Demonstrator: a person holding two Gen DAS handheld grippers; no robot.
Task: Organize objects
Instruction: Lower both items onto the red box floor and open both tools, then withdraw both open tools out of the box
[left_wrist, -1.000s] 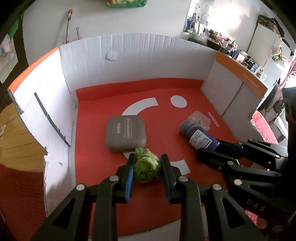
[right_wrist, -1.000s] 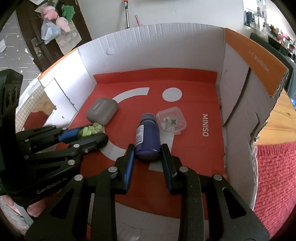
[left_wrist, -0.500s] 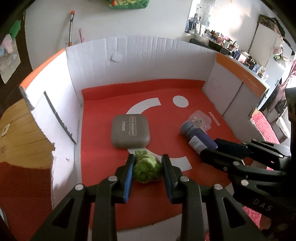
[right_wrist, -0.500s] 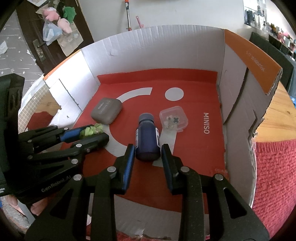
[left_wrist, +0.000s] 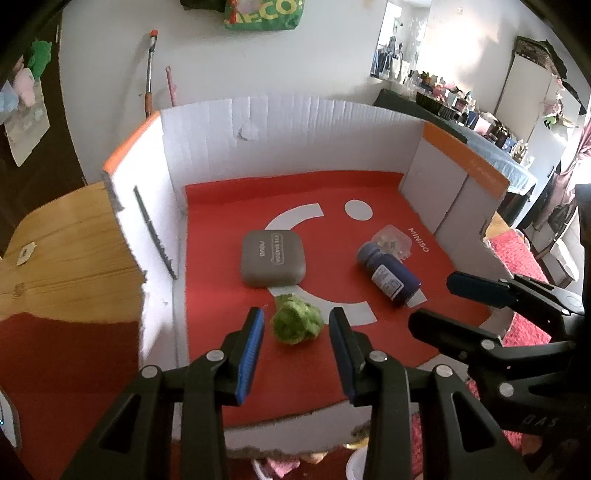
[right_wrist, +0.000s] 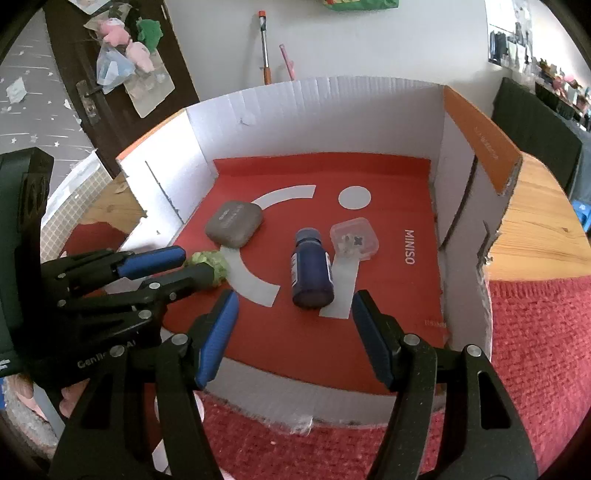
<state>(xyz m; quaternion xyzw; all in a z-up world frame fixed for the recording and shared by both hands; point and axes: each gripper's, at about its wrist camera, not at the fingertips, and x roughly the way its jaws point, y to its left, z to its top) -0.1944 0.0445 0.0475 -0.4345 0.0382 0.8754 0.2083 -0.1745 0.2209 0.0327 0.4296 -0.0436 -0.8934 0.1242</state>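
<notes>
Wooden surface (right_wrist: 535, 225) carries a shallow cardboard box (left_wrist: 295, 122) with white walls, orange rims and a red floor printed with white shapes and the word MINISO.

On that red floor, near the front edge, lies a crumpled green ball (left_wrist: 297, 323). It sits between the left tongs (left_wrist: 295, 325), whose blue-padded jaws have just been opening and now stand apart on either side of it, with a gap between each pad and the ball. In the right wrist view the same ball (right_wrist: 210, 264) shows just past the tips of the left tongs (right_wrist: 192, 264).

To the right lies a dark blue bottle (right_wrist: 310, 269) on its side, cap pointing toward the back wall, its base toward the right tongs (right_wrist: 293, 308). Those jaws have also just been opening and are spread wide, well wider than the bottle, and touch nothing; the bottle rests on the floor just beyond their tips. From the left wrist view the bottle (left_wrist: 388, 273) lies near the right tongs (left_wrist: 439, 302), which reach in from the right edge.

Just beside the bottle's cap end sits a small clear plastic case (right_wrist: 354, 240) with tiny bits inside; it appears to touch the bottle. Behind the green ball rests a grey rounded case (left_wrist: 273, 258), lid shut, with printed lettering on top.

A red knitted cloth (right_wrist: 535, 350) covers the surface around the front and right of the box.
</notes>
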